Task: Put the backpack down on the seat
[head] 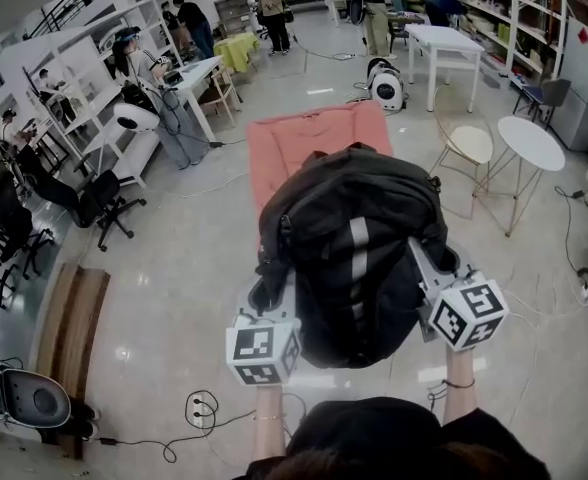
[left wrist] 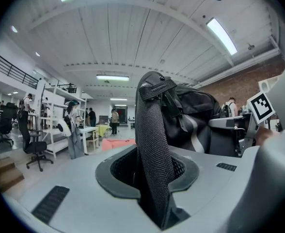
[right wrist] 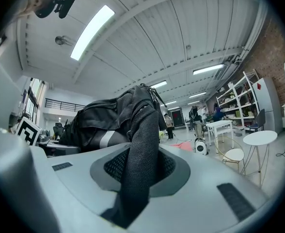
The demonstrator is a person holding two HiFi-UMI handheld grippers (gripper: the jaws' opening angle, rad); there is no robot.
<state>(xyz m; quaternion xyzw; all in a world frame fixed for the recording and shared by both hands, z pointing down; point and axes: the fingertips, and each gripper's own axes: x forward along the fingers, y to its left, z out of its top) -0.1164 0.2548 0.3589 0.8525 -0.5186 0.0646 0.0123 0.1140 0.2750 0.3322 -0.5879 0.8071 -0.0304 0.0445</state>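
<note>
Together, we hold the black backpack (head: 349, 238) up over the pink seat (head: 294, 143); our left gripper (left wrist: 154, 188) clamps one shoulder strap (left wrist: 152, 130), our right gripper (right wrist: 133, 188) clamps the other strap (right wrist: 141, 140).

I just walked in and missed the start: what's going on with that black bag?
A person is carrying a black backpack with a hand-held gripper in each hand. The left claw is shut on one mesh strap, and the right claw is shut on the other mesh strap. The bag hangs between them over the near end of a pink seat. Whether it already rests on the seat can't be told from here.
</note>
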